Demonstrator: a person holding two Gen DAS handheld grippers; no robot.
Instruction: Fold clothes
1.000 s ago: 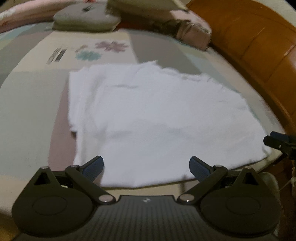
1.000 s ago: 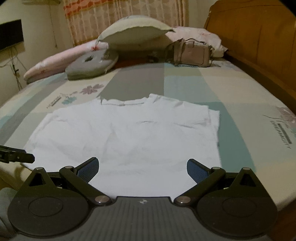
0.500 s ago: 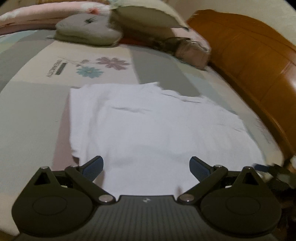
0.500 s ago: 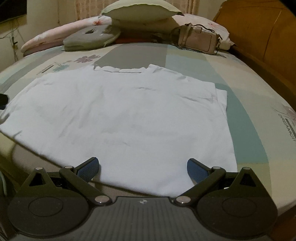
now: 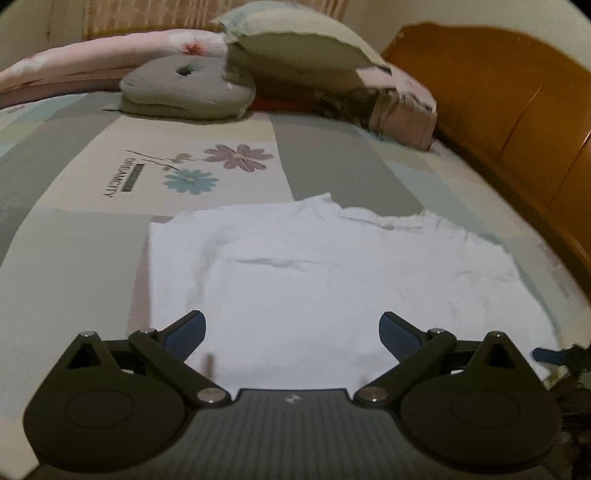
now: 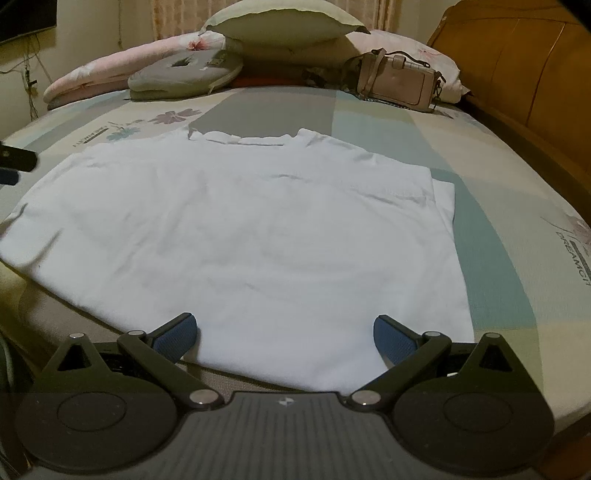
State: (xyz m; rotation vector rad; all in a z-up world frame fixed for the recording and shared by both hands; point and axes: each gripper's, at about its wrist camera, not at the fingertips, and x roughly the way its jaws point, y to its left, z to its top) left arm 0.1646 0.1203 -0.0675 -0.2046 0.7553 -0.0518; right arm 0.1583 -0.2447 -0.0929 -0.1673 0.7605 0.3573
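Garment: white T-shirt (image 6: 236, 236) lies spread flat on the bed (image 6: 491, 173), neckline toward the pillows, hem at the near edge of the mattress.
Left gripper: left gripper (image 5: 291, 332) released, jaws wide apart, blue pads (image 5: 184, 332) low over the hem region of the shirt; nothing between them. Contact with the cloth cannot be told.
Right gripper: right gripper (image 6: 282, 336) also released, jaws spread wide, pads just over the shirt's near edge; no cloth pinched.
Left view only: full flower print and "DREAMCITY" lettering (image 5: 118, 177) on the bedspread beyond the shirt's left side; a sleeve folded under at that side (image 5: 166, 251); the tip of the right gripper at the far right edge (image 5: 550, 355), blurred.
Right view only: a pale handbag (image 6: 400, 79) with strap shown sharply against the pillows (smeared in the left view); a second layer of cloth showing past the shirt's right edge (image 6: 445, 199); a dark piece of the left gripper at the far left (image 6: 16, 160); cables on the wall (image 6: 27, 74).
Both views: grey ring cushion (image 5: 184, 90), green pillow (image 6: 284, 18), wooden headboard (image 5: 517, 110) at right.
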